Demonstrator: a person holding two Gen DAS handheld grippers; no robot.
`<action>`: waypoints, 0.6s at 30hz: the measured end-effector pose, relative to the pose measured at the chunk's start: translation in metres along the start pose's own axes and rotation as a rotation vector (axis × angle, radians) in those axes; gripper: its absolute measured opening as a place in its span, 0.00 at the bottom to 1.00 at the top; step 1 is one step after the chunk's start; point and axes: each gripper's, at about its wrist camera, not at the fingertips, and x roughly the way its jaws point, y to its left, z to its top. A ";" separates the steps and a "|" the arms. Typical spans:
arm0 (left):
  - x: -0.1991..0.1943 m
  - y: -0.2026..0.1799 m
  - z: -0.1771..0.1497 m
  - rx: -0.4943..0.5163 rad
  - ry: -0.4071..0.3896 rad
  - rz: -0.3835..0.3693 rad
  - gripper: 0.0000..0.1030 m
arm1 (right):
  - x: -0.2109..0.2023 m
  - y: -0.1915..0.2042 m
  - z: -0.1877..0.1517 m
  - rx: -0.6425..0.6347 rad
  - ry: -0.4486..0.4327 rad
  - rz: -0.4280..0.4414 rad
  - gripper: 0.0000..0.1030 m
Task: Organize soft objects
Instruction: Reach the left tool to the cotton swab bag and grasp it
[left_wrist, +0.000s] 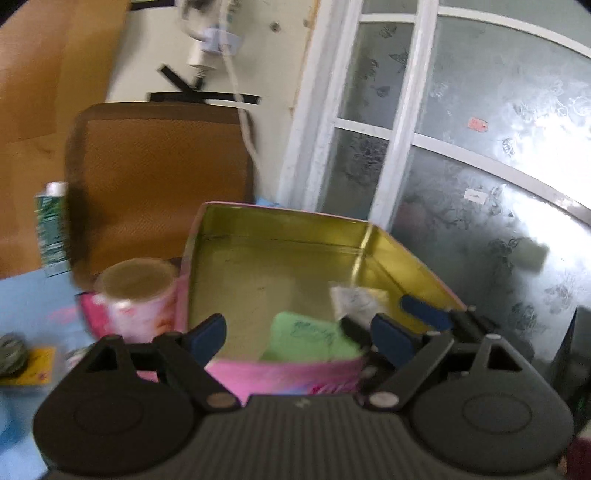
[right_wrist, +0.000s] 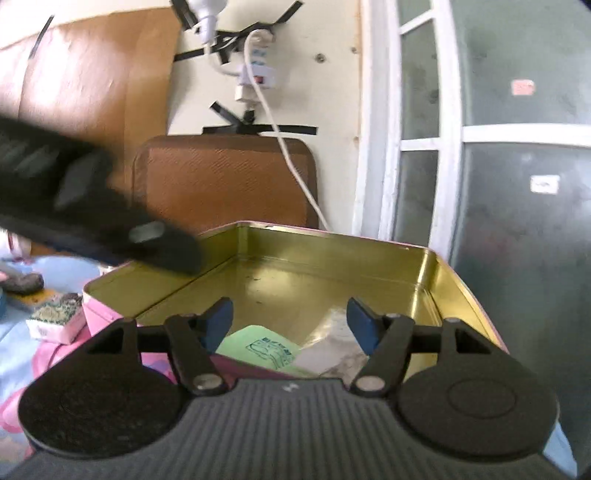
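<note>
A pink tin (left_wrist: 373, 236) with a gold inside stands open under both grippers. In its near corner lie a green packet (left_wrist: 310, 338) and a white packet (left_wrist: 352, 299). My left gripper (left_wrist: 300, 338) hovers open over the tin's near wall, with nothing pressed between its blue pads. In the right wrist view, my right gripper (right_wrist: 291, 326) is open too, above the same green packet (right_wrist: 262, 349) and white packet (right_wrist: 328, 354) in the tin (right_wrist: 436, 266). One blue pad (left_wrist: 424, 310) of the right gripper shows at the tin's right wall. The left gripper's blurred black housing (right_wrist: 92, 210) crosses the tin's far left corner.
A roll of patterned tape (left_wrist: 136, 295) stands against the tin's left side, with a green can (left_wrist: 51, 229) behind it. A brown chair back (left_wrist: 159, 177) and a white cable (right_wrist: 291, 162) are behind the tin. A small box (right_wrist: 55, 319) lies left on blue cloth. The window frame (left_wrist: 399, 122) rises at right.
</note>
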 end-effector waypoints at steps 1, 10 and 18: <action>-0.011 0.008 -0.006 -0.012 -0.005 0.006 0.87 | -0.002 0.000 -0.001 0.000 -0.011 0.002 0.68; -0.112 0.107 -0.084 -0.211 -0.013 0.225 0.88 | -0.022 0.048 0.005 -0.033 -0.091 0.236 0.64; -0.175 0.186 -0.138 -0.486 -0.102 0.450 0.88 | -0.003 0.137 0.026 0.000 0.137 0.650 0.57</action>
